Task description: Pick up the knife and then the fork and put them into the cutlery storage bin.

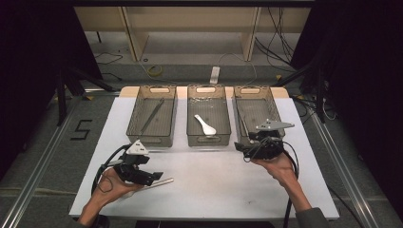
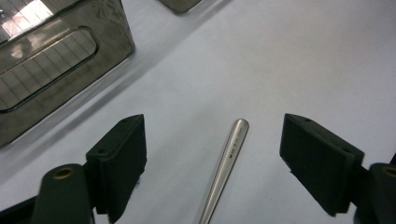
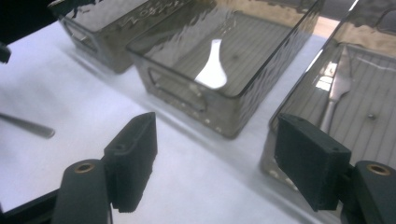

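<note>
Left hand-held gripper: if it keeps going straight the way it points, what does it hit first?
Likely the slim silver metal utensil handle lying on the white table: it sits between the open jaws of the left hand-held gripper, untouched. Beyond its tip the tabletop looks free, though depth is hard to judge.

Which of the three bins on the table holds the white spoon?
The middle bin: the white spoon lies inside it. The left bin holds a long thin metal utensil, and the right bin holds a metal fork.

Three smoked see-through plastic bins (image 1: 208, 137) wall off the white bench (image 1: 228, 185) at 12 o'clock; its near half lies open, but for a slim steel handle (image 1: 159, 183) at 8 o'clock.
</note>
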`<move>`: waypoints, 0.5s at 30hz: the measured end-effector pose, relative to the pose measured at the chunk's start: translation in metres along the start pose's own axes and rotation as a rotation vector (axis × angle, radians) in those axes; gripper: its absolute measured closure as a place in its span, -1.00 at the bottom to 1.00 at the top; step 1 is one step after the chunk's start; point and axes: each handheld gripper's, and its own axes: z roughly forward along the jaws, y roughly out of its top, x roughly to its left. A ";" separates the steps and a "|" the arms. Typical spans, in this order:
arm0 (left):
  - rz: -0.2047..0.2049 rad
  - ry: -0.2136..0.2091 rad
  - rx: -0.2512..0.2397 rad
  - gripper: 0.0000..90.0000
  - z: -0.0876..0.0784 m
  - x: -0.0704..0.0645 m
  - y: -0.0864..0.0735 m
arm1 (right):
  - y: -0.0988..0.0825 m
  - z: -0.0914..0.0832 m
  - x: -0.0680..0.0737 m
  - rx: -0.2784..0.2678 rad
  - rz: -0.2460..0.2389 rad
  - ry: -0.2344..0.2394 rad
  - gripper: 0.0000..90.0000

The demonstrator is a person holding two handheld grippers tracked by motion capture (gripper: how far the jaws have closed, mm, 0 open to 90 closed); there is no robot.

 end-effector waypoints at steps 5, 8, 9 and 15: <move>0.001 0.001 0.037 -0.42 0.002 0.002 -0.001 | -0.012 -0.002 0.007 -0.008 -0.008 0.017 -0.34; -0.001 0.005 0.055 -0.38 0.003 0.003 -0.002 | -0.018 -0.005 0.010 -0.015 -0.001 0.036 -0.35; -0.002 0.004 0.062 -0.37 0.003 0.003 -0.003 | -0.019 -0.005 0.011 -0.016 -0.001 0.036 -0.36; 0.023 0.023 0.126 -0.25 0.006 0.004 -0.005 | -0.028 -0.011 0.014 -0.010 -0.004 0.043 -0.36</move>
